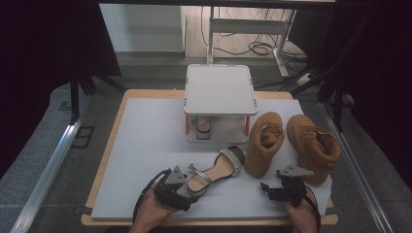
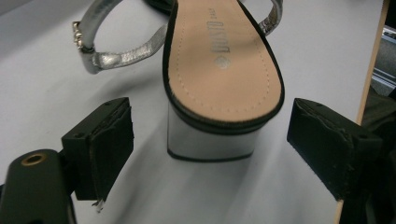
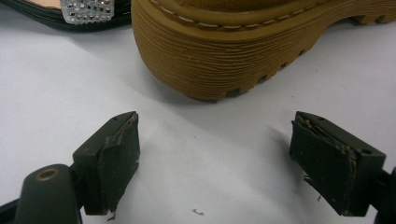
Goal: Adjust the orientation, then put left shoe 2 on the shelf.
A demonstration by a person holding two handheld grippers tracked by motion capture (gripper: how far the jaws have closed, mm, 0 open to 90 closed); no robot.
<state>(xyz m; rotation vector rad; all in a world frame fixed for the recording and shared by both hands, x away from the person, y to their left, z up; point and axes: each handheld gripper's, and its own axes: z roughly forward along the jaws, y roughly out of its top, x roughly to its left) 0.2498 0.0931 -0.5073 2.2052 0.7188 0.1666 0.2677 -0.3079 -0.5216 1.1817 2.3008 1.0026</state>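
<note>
High view: the silver sandal (image 1: 216, 171) lies on the bench (image 1: 145, 145), its long axis running from near-left heel to far-right toe. The left gripper (image 1: 180, 180) is at the heel.

Left gripper view: the heel (image 2: 212, 140) stands between spread jaws, untouched.

Right gripper view: the right gripper (image 3: 233, 163) is released, just short of a tan boot (image 3: 243, 42).

The sandal (image 1: 214, 171) lies flat on the white mat, just left of a tan boot. It has a silver block heel, a tan inside, a sparkly toe band and a silver ankle strap.
</note>
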